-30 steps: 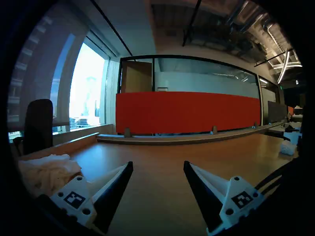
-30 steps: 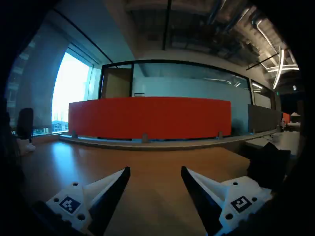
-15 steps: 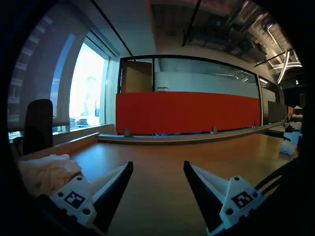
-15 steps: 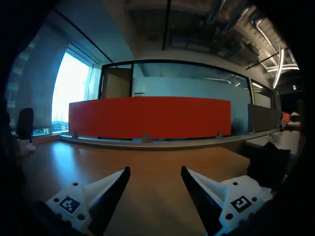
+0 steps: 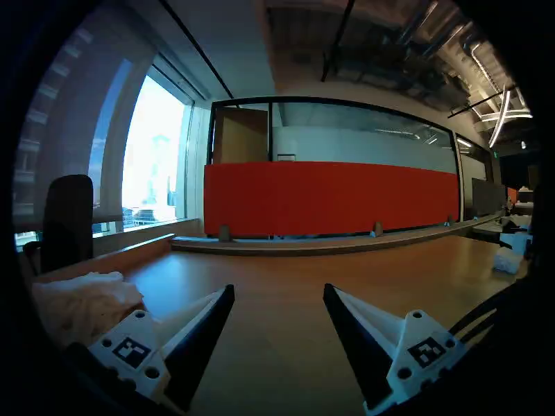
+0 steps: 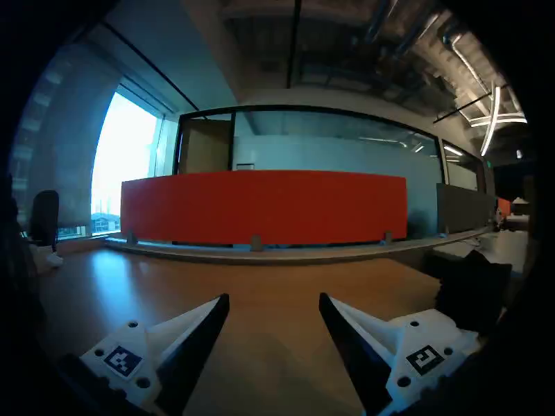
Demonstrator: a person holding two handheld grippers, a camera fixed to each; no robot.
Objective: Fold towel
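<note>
- Nothing has shifted since the earlier frames: both grippers sit as before, and the towel lies unmoved.
- Count: two grippers, each with two fingers; one towel; one red partition; one dark chair.
- The left gripper hovers low over the wooden counter, pointed level along it, fingers spread wide with nothing between them.
- The right gripper is held the same way, level and low, fingers wide apart and empty.
- The towel is a crumpled cream heap on the counter, just left of the left gripper's left finger and partly behind it.
</note>
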